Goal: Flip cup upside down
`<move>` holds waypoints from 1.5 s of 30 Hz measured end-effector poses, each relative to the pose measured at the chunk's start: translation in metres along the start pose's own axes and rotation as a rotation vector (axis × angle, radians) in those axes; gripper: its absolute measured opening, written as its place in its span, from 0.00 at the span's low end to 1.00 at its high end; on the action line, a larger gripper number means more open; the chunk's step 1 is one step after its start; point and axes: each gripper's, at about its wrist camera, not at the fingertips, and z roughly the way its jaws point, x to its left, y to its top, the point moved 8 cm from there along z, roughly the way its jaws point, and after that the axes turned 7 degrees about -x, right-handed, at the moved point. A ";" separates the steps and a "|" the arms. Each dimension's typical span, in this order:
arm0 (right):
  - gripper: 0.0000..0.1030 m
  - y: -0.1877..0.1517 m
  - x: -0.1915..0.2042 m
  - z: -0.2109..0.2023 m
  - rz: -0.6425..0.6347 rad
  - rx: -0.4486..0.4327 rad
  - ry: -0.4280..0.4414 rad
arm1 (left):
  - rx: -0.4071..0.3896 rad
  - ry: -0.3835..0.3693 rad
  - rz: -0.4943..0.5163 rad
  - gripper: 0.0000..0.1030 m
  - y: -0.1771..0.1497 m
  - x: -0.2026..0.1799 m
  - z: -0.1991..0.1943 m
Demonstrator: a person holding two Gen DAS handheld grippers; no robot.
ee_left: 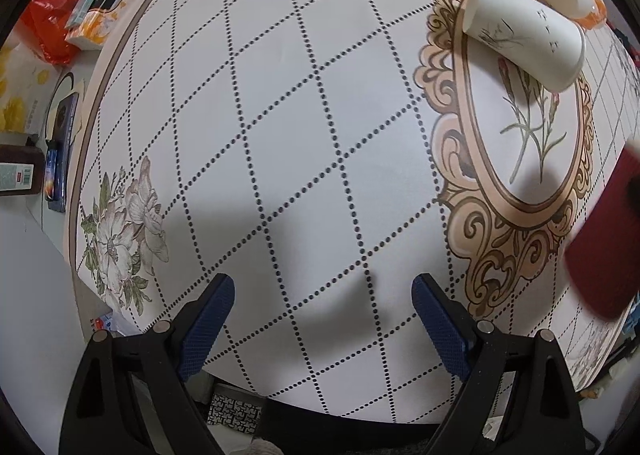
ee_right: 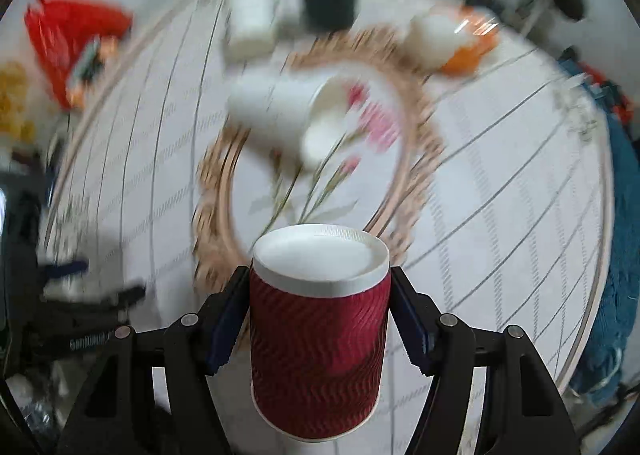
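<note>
The right gripper [ee_right: 318,319] pinches the red ripple paper cup [ee_right: 320,339] between its two fingers, above the worktop [ee_right: 500,183]. The cup's long axis runs across the fingers, with the white closed base up and the mouth down; the blur suggests motion. The left gripper [ee_left: 322,319] is spread, holding nothing, with the cup to its right.

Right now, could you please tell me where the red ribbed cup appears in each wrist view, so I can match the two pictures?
Left wrist view: the red ribbed cup is blurred at the far right edge, partly cut off.
Right wrist view: the cup fills the bottom centre, held between the right tool's fingers, its white end facing the camera.
Shared landmark: the white paper cup lying on its side on the tablecloth's ornate oval medallion.
</note>
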 end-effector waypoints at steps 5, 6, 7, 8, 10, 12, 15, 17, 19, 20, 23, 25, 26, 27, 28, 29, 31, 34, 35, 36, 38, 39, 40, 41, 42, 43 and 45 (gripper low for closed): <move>0.68 0.020 -0.035 -0.016 0.086 -0.271 -0.076 | 0.009 0.004 0.040 0.88 -0.004 -0.014 0.002; 0.68 0.019 -0.041 -0.016 0.103 -0.310 -0.090 | 0.009 0.004 0.047 0.88 -0.004 -0.015 0.002; 0.68 0.022 -0.043 -0.015 0.107 -0.324 -0.096 | 0.008 0.003 0.054 0.88 -0.004 -0.019 0.001; 0.68 0.019 -0.047 -0.018 0.108 -0.339 -0.101 | 0.008 0.002 0.059 0.88 -0.005 -0.022 0.001; 0.68 0.015 -0.047 -0.018 0.087 -0.380 -0.113 | 0.006 -0.002 0.063 0.88 -0.006 -0.027 0.002; 0.68 0.010 -0.042 -0.023 0.055 -0.409 -0.125 | 0.007 -0.001 0.065 0.88 -0.006 -0.030 0.003; 0.69 0.003 -0.041 -0.030 0.040 -0.416 -0.125 | 0.005 0.002 0.067 0.88 -0.007 -0.032 0.002; 0.69 -0.002 -0.040 -0.031 0.040 -0.409 -0.121 | -0.004 0.001 0.068 0.88 -0.008 -0.035 0.000; 0.69 -0.007 -0.040 -0.028 0.041 -0.398 -0.115 | -0.017 -0.002 0.066 0.88 -0.008 -0.039 -0.004; 0.69 -0.009 -0.040 -0.027 0.044 -0.389 -0.109 | -0.020 -0.004 0.066 0.88 -0.008 -0.040 -0.006; 0.69 -0.015 -0.041 -0.024 0.045 -0.364 -0.102 | -0.033 -0.010 0.063 0.88 -0.007 -0.040 -0.016; 0.69 -0.019 -0.041 -0.024 0.044 -0.346 -0.100 | -0.045 -0.017 0.061 0.88 -0.005 -0.039 -0.024; 0.69 -0.022 -0.041 -0.024 0.049 -0.331 -0.098 | -0.053 -0.023 0.063 0.88 -0.004 -0.040 -0.027; 0.69 -0.023 -0.042 -0.024 0.055 -0.320 -0.097 | -0.059 -0.026 0.065 0.88 -0.003 -0.042 -0.030; 0.70 -0.024 -0.043 -0.024 0.063 -0.311 -0.097 | -0.074 -0.030 0.071 0.88 -0.003 -0.044 -0.035; 0.75 -0.026 -0.044 -0.025 0.074 -0.299 -0.097 | -0.082 -0.034 0.075 0.88 -0.003 -0.045 -0.039; 0.80 -0.029 -0.047 -0.029 0.094 -0.281 -0.109 | -0.108 -0.046 0.090 0.88 -0.003 -0.048 -0.049; 0.82 -0.036 -0.052 -0.042 0.139 -0.238 -0.129 | -0.165 -0.053 0.138 0.88 0.001 -0.063 -0.074; 0.87 -0.039 -0.054 -0.052 0.169 -0.226 -0.137 | -0.189 -0.052 0.154 0.88 -0.003 -0.064 -0.082; 0.90 -0.042 -0.056 -0.058 0.187 -0.221 -0.142 | -0.213 -0.051 0.173 0.88 -0.003 -0.065 -0.092; 0.92 -0.051 -0.060 -0.075 0.224 -0.206 -0.182 | -0.257 -0.057 0.206 0.88 -0.005 -0.063 -0.109; 0.92 -0.056 -0.062 -0.085 0.249 -0.197 -0.200 | -0.278 -0.056 0.220 0.88 -0.004 -0.061 -0.117; 0.92 -0.061 -0.064 -0.094 0.267 -0.191 -0.216 | -0.304 -0.064 0.232 0.89 -0.006 -0.061 -0.126; 0.93 -0.068 -0.066 -0.105 0.292 -0.178 -0.248 | -0.322 -0.070 0.242 0.91 -0.009 -0.060 -0.129; 0.93 -0.072 -0.067 -0.112 0.310 -0.176 -0.254 | -0.340 -0.078 0.253 0.96 -0.012 -0.061 -0.138; 0.93 -0.075 -0.067 -0.120 0.328 -0.175 -0.256 | -0.348 -0.090 0.259 0.97 -0.014 -0.063 -0.143; 0.95 -0.084 -0.067 -0.139 0.351 -0.169 -0.289 | -0.363 -0.110 0.274 0.97 -0.019 -0.064 -0.151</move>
